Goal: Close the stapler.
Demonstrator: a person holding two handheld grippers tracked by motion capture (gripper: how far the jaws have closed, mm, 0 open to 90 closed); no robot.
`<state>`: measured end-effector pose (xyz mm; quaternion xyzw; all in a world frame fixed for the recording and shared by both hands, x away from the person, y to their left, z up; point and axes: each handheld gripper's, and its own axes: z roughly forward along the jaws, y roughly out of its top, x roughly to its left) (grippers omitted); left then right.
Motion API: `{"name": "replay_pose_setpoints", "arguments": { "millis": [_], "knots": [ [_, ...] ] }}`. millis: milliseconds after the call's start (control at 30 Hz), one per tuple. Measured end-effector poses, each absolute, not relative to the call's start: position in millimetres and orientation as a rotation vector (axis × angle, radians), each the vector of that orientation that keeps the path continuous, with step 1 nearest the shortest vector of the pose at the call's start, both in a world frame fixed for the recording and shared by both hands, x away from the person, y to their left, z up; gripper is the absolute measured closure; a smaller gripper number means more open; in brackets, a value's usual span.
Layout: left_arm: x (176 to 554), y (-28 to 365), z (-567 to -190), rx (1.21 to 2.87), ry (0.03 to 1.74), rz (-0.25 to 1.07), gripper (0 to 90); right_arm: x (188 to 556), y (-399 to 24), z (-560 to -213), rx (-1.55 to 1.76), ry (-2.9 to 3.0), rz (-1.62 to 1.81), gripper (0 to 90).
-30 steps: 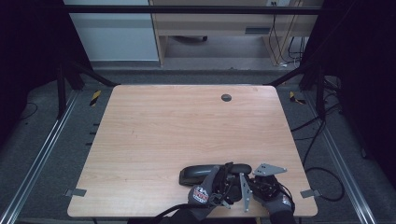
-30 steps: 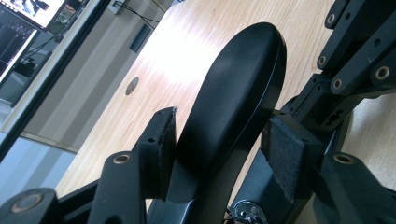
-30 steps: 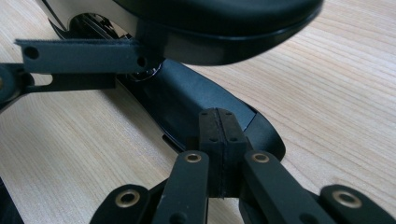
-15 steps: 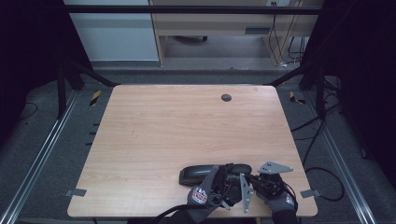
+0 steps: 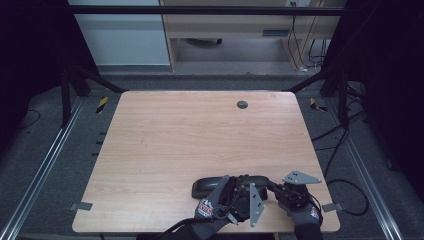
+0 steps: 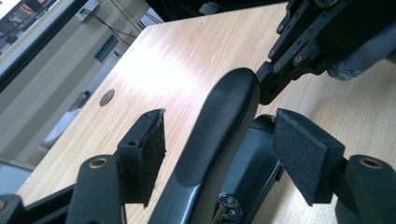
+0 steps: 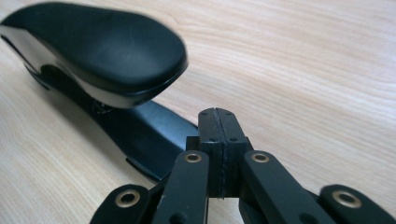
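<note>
Now I see a black stapler point(image 5: 227, 184) lying on the wooden table point(image 5: 200, 135), close to the near edge and a little right of the middle, with its long body running roughly left to right in the high view. My left gripper point(image 5: 239, 192) sits over the stapler's right half, held in a gloved hand point(image 5: 215, 205) that comes up from the bottom edge. In the left gripper view its two padded fingers point(image 6: 147, 144) stand apart on either side of the stapler's rounded top arm point(image 6: 219, 126); the jaws have just been opening, and a clear gap shows between each pad and the arm, so nothing is gripped although the stapler lies between them. My right gripper point(image 5: 274, 189) is just beside the left one, at the stapler's right end, in the other gloved hand point(image 5: 302, 212). In the right gripper view its jaws are pressed flat together with nothing held, and their joined tip point(image 7: 219, 123) rests just by the stapler's flat black base point(image 7: 144, 135), under the raised front of the top arm point(image 7: 93, 46). I cannot tell whether the tip touches the base. A small dark round cap point(image 5: 242, 104) is set in the table near its far edge, well apart from the stapler.
</note>
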<state>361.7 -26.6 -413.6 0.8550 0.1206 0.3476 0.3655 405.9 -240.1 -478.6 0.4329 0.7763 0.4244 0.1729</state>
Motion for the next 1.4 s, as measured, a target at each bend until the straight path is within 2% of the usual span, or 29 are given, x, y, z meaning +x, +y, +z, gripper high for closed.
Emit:
{"name": "replay_pose_setpoints", "arguments": {
  "millis": [567, 1000, 1400],
  "knots": [
    [388, 29, -392, 2.097, 0.504, 0.806, 37.1, 403, -251, -465, 1.234, 2.104, 1.224, 90.0],
    [402, 89, -386, 2.025, 0.674, 0.836, 39.5, 399, -250, -449, 1.197, 2.063, 1.27, 90.0],
    [406, 158, -404, 1.96, 0.866, 0.876, 41.6, 392, -241, -433, 1.143, 2.052, 1.315, 90.0]
  ]
}}
